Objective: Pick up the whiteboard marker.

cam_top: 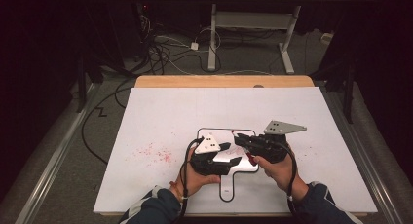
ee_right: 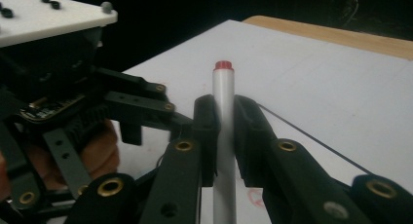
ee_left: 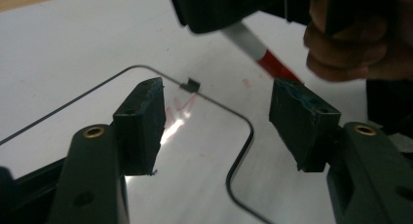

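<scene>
The room is dark, with cables (cam_top: 160,48) snaking over the grey floor and a white desk frame (cam_top: 253,24) standing at the far side. In front of me is the table (cam_top: 160,112), its top covered in white, a wooden edge showing at twelve o'clock. At about nine o'clock from the middle of the table lies a scatter of red specks (cam_top: 156,153).

Nearer the person, at six o'clock on the table, lies a small whiteboard (cam_top: 214,135) with a thin black rim and a tab pointing back toward the person. Faint red strokes (ee_left: 178,112) show on its shiny face in the left gripper view.

The left tool (cam_top: 229,156) hangs low over the whiteboard, held in the person's left hand (cam_top: 192,177), a white three-cornered plate on top. Its jaws stand well apart with nothing between them; in the left gripper view the whiteboard's rounded corner lies between the two pads.

At three o'clock from it, just beside it, is the right tool (cam_top: 238,136), held in the right hand (cam_top: 275,170), a grey plate on top. Its jaws are pressed together on a marker (ee_right: 224,136), a white barrel with a red end. In the right gripper view the marker stands up between the pads, red end at twelve o'clock. In the left gripper view the marker slants down at the whiteboard's far edge; whether it touches the surface I cannot tell.
</scene>
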Action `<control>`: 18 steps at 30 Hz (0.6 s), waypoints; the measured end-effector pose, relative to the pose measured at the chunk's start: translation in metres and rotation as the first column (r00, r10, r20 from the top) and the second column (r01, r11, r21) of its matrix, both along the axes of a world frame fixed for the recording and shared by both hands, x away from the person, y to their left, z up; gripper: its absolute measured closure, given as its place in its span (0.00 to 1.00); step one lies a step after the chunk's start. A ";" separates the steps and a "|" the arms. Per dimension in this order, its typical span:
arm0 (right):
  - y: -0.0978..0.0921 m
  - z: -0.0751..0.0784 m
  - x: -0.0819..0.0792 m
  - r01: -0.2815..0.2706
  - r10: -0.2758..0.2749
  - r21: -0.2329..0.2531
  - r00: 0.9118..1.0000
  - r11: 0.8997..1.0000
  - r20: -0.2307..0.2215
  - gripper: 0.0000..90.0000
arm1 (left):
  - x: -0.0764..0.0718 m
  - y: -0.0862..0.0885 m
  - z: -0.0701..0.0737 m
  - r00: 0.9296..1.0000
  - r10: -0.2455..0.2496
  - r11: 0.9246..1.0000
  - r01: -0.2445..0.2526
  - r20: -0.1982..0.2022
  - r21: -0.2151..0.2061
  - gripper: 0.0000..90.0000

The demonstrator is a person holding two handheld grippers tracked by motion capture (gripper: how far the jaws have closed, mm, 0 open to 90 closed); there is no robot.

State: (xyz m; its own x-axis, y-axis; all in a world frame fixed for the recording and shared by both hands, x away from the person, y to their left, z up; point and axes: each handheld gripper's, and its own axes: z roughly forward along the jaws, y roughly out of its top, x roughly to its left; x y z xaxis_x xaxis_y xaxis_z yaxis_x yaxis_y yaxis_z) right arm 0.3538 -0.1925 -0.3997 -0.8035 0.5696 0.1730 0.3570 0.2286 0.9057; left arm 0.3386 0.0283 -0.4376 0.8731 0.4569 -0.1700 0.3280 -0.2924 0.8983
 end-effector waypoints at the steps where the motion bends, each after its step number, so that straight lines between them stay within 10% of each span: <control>1: 0.000 -0.001 -0.001 -0.002 0.002 0.007 1.000 1.000 0.001 0.91 | 0.001 -0.002 0.001 1.000 -0.006 1.000 0.006 -0.007 -0.011 0.45; 18: -0.006 -0.002 -0.003 0.061 -0.062 0.036 0.998 0.997 0.031 0.90 | 0.009 -0.021 0.005 1.000 -0.007 0.997 0.008 0.019 -0.075 0.70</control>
